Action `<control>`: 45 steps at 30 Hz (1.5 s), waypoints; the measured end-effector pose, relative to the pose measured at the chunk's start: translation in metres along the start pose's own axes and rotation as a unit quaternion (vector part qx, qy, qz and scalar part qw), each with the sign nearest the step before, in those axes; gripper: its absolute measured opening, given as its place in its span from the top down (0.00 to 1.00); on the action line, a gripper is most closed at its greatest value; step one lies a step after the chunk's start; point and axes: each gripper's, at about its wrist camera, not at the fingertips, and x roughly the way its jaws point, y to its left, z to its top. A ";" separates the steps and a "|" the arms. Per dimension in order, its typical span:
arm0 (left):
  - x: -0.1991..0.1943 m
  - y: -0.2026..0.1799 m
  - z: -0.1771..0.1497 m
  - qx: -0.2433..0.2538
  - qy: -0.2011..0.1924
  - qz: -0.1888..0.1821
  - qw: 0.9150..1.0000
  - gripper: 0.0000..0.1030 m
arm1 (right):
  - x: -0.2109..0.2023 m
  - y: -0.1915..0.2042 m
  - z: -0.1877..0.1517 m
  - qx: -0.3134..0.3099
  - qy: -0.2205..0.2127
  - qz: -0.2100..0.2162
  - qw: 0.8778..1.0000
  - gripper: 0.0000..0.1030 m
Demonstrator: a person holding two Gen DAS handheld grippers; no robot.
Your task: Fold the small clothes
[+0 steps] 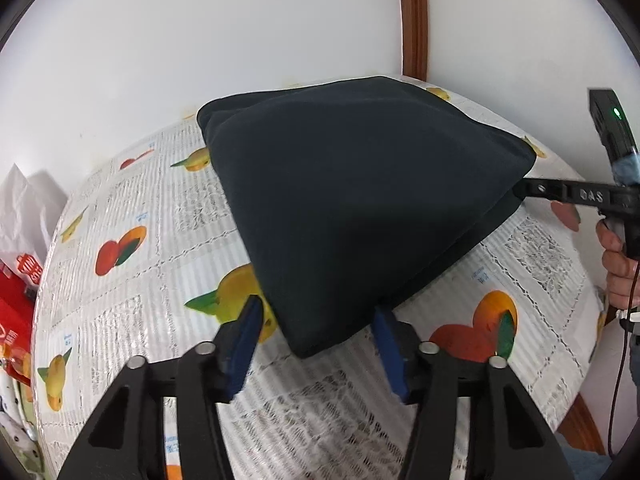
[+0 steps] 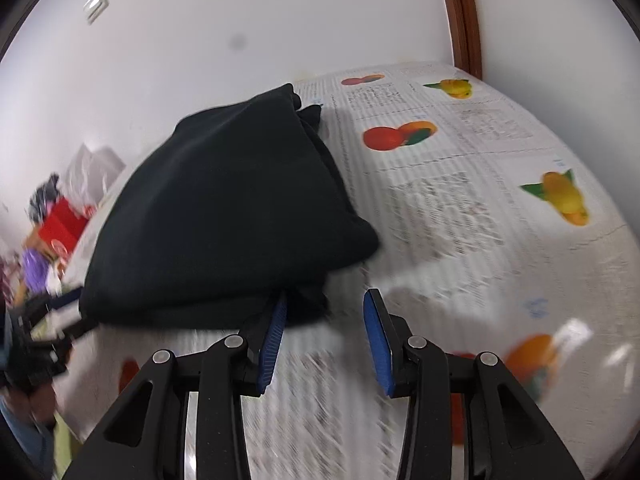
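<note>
A dark navy garment [image 1: 360, 200] lies folded in a thick stack on the fruit-print tablecloth [image 1: 132, 208]. My left gripper [image 1: 316, 312] is open, its blue pads on either side of the garment's near corner. My right gripper [image 2: 326, 300] is open at the garment's [image 2: 224, 208] near edge; its left pad touches the cloth. In the left wrist view the right gripper [image 1: 520, 190] reaches the garment's right corner from the right, held by a hand [image 1: 618, 272].
The table [image 2: 480, 168] stands against a white wall, with a brown door frame [image 1: 414, 16] behind. Red packaging and white bags [image 1: 20, 248] sit off the table's left edge. The tablecloth to the right of the garment is bare.
</note>
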 end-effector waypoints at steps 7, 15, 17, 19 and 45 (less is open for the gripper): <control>-0.007 0.030 -0.009 -0.033 -0.016 0.002 0.999 0.87 | 0.002 -0.005 0.004 0.017 -0.025 0.025 0.999 0.93; -0.003 0.032 -0.011 -0.056 0.008 -0.007 0.998 0.84 | -0.009 0.002 0.003 -0.028 -0.012 -0.013 0.999 0.90; -0.005 0.035 -0.013 -0.062 0.014 -0.016 0.998 0.82 | -0.026 0.000 0.003 -0.049 -0.023 -0.030 0.998 0.89; -0.013 0.040 -0.018 -0.071 0.014 -0.027 0.997 0.79 | -0.050 0.001 0.002 -0.072 -0.041 -0.037 0.996 0.86; 0.003 0.051 0.006 -0.107 -0.005 -0.047 0.993 0.50 | 0.011 0.010 0.050 0.039 -0.091 0.003 0.995 0.92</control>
